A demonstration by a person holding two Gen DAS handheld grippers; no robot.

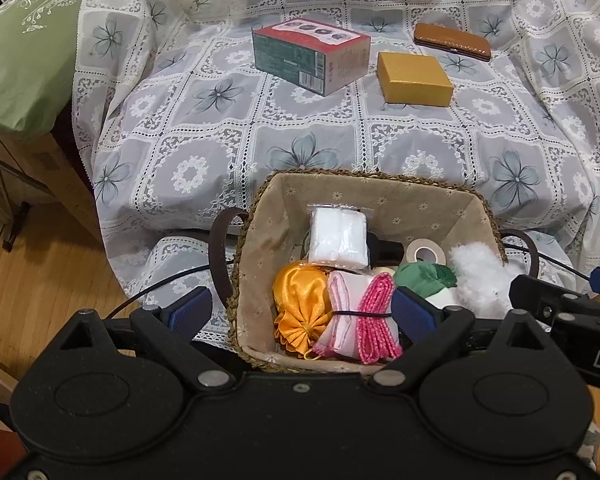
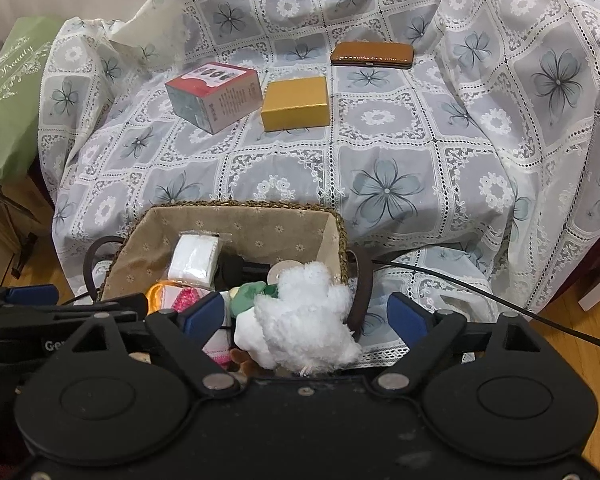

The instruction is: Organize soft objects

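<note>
Releasing the white plush toy into the basket, I am spreading the right gripper fingers; left gripper fingers spread, empty; next, withdrawing.

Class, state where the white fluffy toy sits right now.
In both wrist views the white fluffy toy rests at the basket's right end, beside the green cloth, between the right gripper's open jaws.

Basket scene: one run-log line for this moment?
left gripper open over basket | right gripper open | white plush between pads | boxes outside
</note>
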